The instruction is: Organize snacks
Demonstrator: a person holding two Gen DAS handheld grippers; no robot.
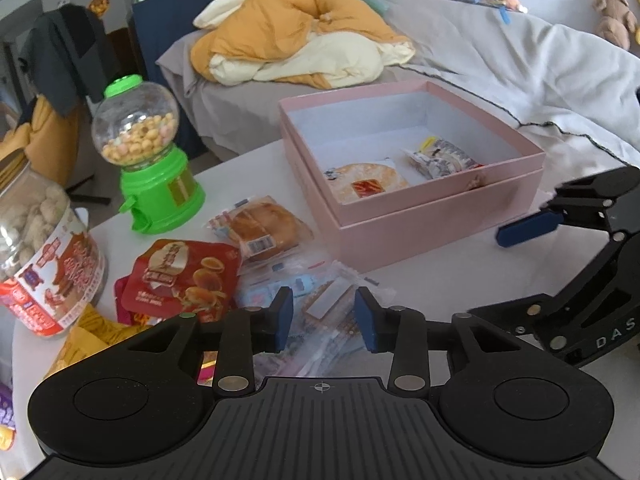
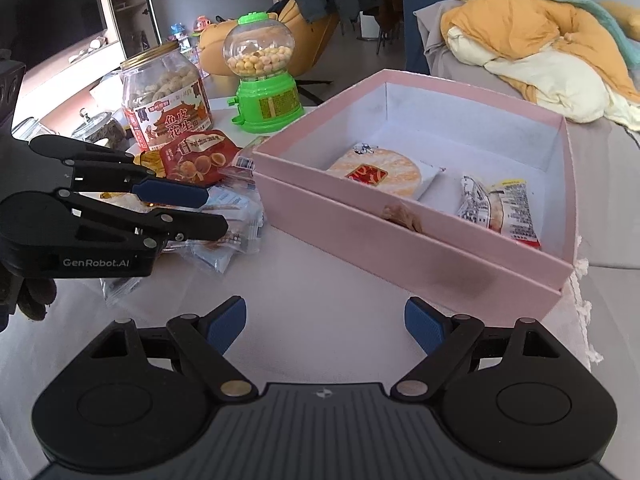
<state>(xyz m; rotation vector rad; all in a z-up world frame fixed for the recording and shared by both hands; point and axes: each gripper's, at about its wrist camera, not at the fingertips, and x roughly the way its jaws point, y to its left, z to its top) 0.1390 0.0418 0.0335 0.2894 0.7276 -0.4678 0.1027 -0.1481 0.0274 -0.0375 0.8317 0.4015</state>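
A: Left gripper (image 1: pixel 324 316) hangs over the heap of clear-wrapped snack packets (image 1: pixel 320 308), jaws partly apart, a packet between the pads, nothing visibly pinched.

B: And the right gripper (image 2: pixel 325 322)?

A: Wide open, empty, above bare tablecloth. The pink box (image 2: pixel 420 236) sits at its one o'clock, a round rice cracker (image 2: pixel 378 172) and a wrapped bar (image 2: pixel 500 208) inside.

Bare table (image 2: pixel 320 280) lies open before the pink box (image 2: pixel 400 248) — loose snack packets (image 2: pixel 224 208) crowd the left.
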